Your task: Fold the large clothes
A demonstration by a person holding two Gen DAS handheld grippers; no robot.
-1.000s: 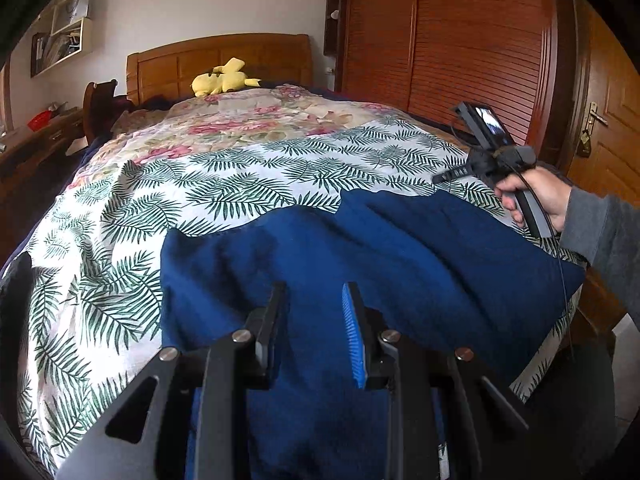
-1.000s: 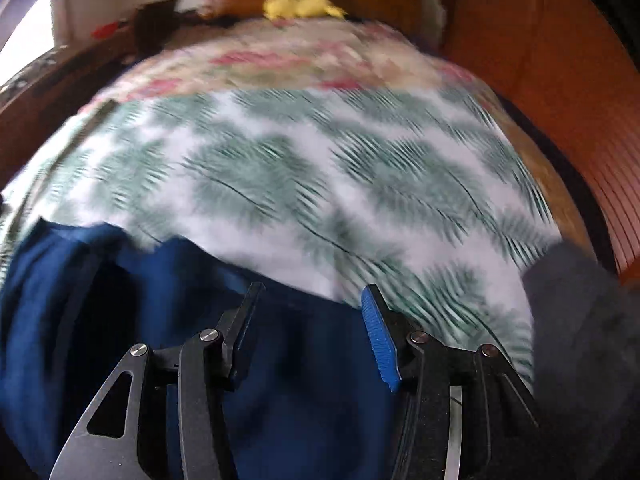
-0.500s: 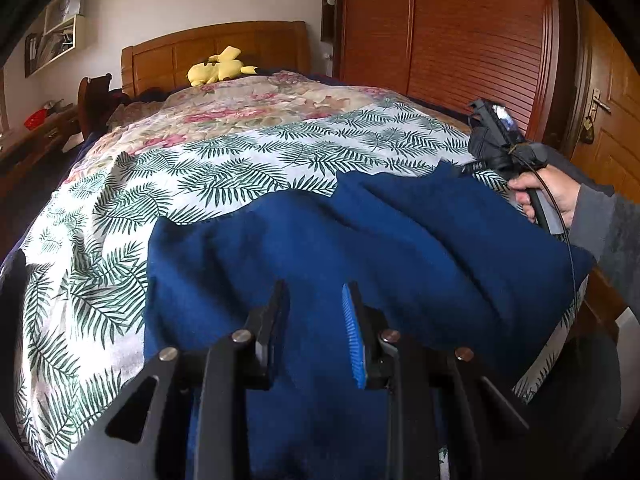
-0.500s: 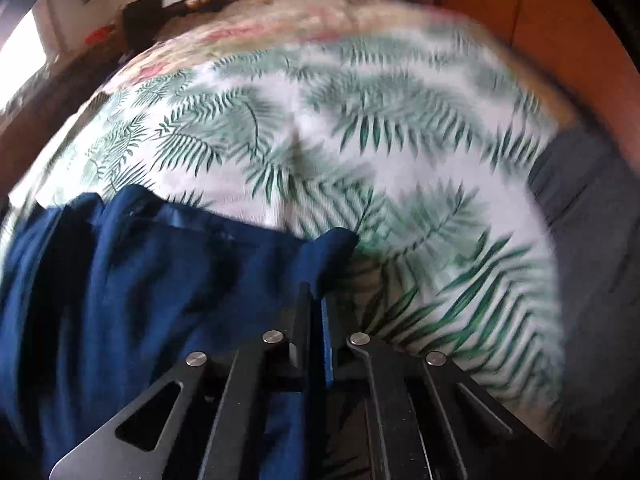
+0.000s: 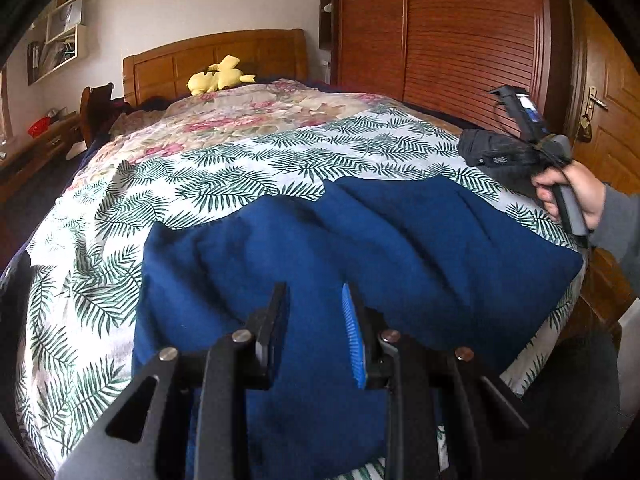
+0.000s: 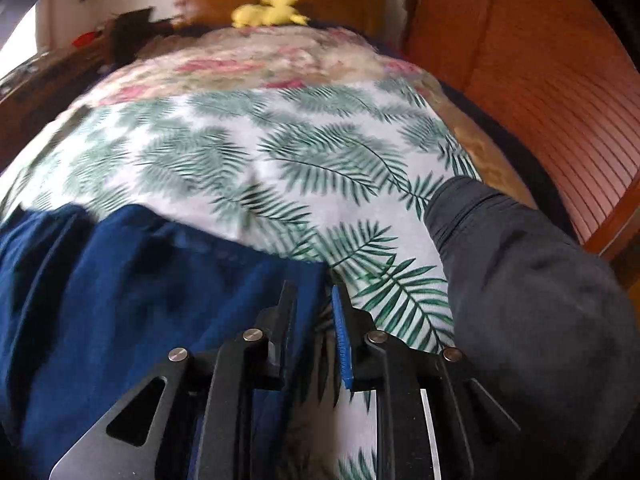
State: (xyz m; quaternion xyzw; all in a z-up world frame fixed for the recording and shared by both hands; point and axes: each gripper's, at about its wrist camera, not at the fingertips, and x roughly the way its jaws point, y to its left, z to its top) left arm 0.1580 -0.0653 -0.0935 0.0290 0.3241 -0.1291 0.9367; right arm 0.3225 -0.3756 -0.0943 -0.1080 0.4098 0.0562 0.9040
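In the left wrist view, the left gripper (image 5: 314,300) is hanging over the near part of a blue garment (image 5: 360,248), its two fingers standing a little apart with blue cloth showing in the gap; whether the pads are pressing on that cloth cannot be told. The garment is lying spread across the near end of the bed (image 5: 240,168), on a bedspread printed with green leaves, and it is reaching from the left of the middle almost to the right edge. At the right edge a hand (image 5: 576,196) in a grey sleeve is holding the right gripper (image 5: 516,148) above the far right corner of the garment; its jaws are facing away and cannot be read from here. A yellow plush toy (image 5: 218,78) is lying by the wooden headboard, and a brown wardrobe (image 5: 440,28) is standing to the right of the bed.

In the right wrist view, which is blurred, the right gripper (image 6: 314,300) is sitting at the right edge of the blue garment (image 6: 140,280). Its jaws have just been opening and are now standing slightly apart, with the cloth's edge lying under and between them but not clamped. The garment is filling the lower left of the picture. A dark grey piece of clothing (image 6: 520,280) is lying on the bedspread (image 6: 280,152) just to the right of the gripper. The plush toy (image 6: 272,14) is showing at the far end by the headboard.
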